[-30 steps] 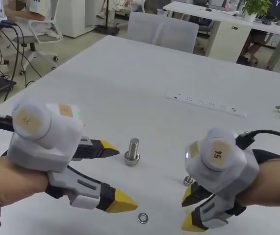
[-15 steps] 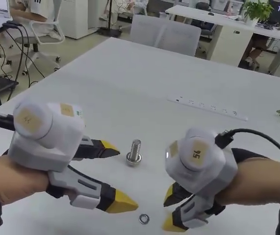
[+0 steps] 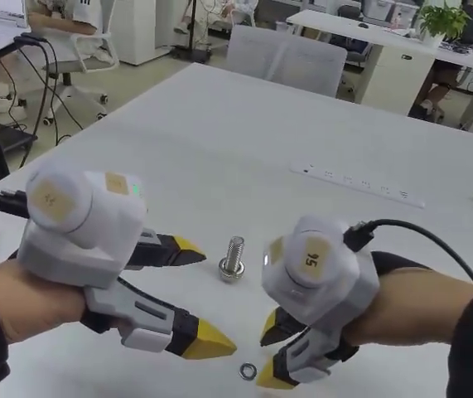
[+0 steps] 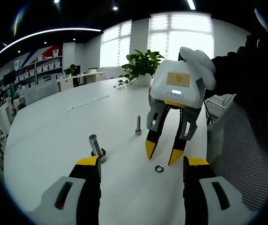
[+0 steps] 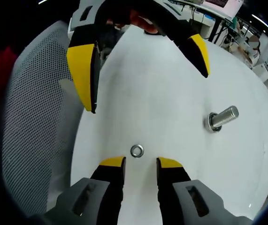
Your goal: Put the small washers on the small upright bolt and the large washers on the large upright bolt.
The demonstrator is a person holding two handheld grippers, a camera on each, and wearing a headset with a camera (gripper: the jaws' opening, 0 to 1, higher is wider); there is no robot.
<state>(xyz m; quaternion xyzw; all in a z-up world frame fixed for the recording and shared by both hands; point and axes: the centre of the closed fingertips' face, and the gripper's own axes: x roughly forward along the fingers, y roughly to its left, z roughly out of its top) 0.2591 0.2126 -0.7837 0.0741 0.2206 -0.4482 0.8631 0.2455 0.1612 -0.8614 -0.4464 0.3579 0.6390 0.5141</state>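
**A:** Head view?
**B:** Left tool spread wide. Right tool narrowly parted, empty, beside a loose washer near the tabletop edge.
**A:** Left gripper view?
**B:** Small bolt and large bolt upright, well apart.
**A:** Right gripper view?
**B:** Washer just ahead of the jaws, not yet picked up, with open room around.

My desk is smooth, matt white. The large bolt and the washer are bare, shiny metal. My left tongs and right tongs are matt white and dark plastic with yellow tips. The chair back is grey mesh.
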